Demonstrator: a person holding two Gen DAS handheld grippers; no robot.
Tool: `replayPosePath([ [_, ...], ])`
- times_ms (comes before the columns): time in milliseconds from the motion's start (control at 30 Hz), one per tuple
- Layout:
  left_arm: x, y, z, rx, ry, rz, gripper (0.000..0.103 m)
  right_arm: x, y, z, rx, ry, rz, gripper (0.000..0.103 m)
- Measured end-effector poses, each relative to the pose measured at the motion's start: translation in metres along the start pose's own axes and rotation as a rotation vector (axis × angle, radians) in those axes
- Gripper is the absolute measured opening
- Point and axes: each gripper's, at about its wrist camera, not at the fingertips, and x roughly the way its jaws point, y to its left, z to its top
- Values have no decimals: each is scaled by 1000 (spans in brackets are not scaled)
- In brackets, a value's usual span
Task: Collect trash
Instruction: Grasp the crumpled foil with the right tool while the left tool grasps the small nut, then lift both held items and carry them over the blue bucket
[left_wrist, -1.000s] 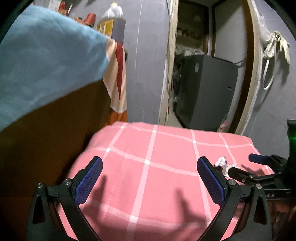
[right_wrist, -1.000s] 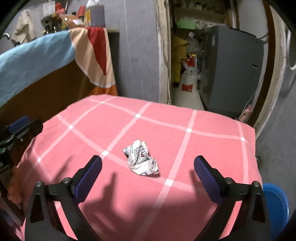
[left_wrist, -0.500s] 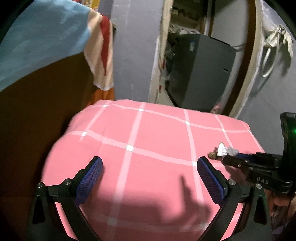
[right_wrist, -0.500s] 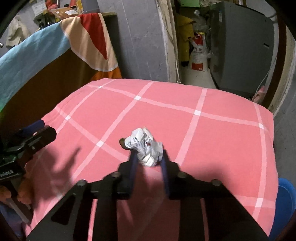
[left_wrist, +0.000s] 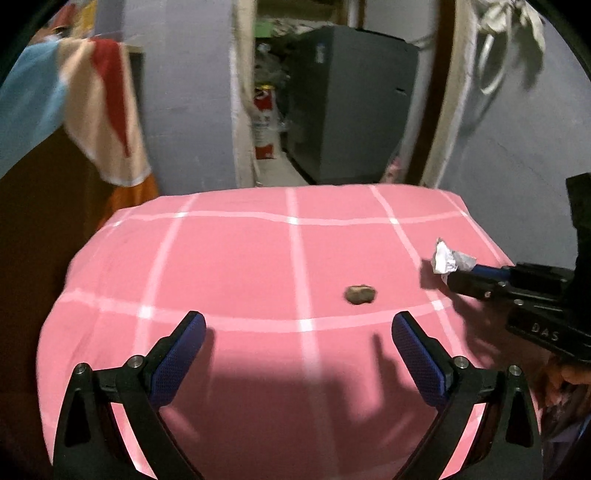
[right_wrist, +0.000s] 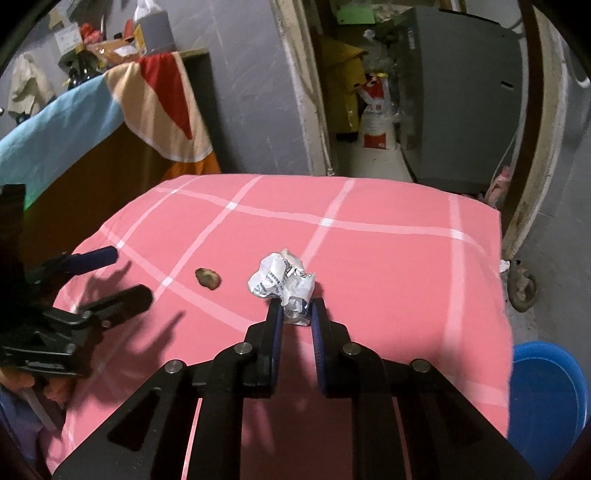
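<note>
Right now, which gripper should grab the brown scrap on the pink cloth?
Left. The left gripper is open and empty, facing the brown scrap; the right gripper is shut on the paper wad.

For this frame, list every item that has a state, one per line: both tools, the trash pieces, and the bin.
Right tool: shut on the crumpled paper.
Crumpled paper: pinched between the right tool's pads, over the pink cloth.
Left tool: open, nothing between its pads.
Small brown scrap: lying loose on the cloth, untouched.
Blue bin: beside the cloth's edge, contents not visible.
</note>
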Motion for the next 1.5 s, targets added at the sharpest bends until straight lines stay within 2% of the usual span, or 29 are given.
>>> replayPosePath([
  [100, 11, -11, 5, 48, 32, -15, 87, -8, -8, -5, 11, -16, 4, 13],
  [167, 19, -17, 8, 69, 57, -22, 75, -13, -11, -8, 18, -22, 8, 13],
  [300, 33, -18, 14, 77, 100, -40, 61, -18, -15, -15, 29, -33, 15, 13],
  [367, 38, -19, 15, 70, 116, -42, 50, -20, -16, -17, 35, -39, 21, 13],
  [433, 41, -22, 16, 69, 119, -37, 45, -22, -17, -19, 41, -44, 29, 13],
  [667, 41, -32, 16, 87, 113, -41, 18, -30, -18, -28, 38, -64, 39, 13],
  [800, 39, -33, 13, 78, 96, -46, 17, -36, -16, -31, 33, -90, 31, 13],
  [967, 22, -41, 9, 66, 20, -62, 16, -49, -12, -35, 29, -138, 23, 13],
  [1300, -30, -75, 15, 41, -202, -111, 16, -96, -15, -45, 44, -292, -27, 13],
  [1500, -66, -102, 21, 31, -349, -179, 16, -140, -25, -51, 51, -420, -77, 13],
])
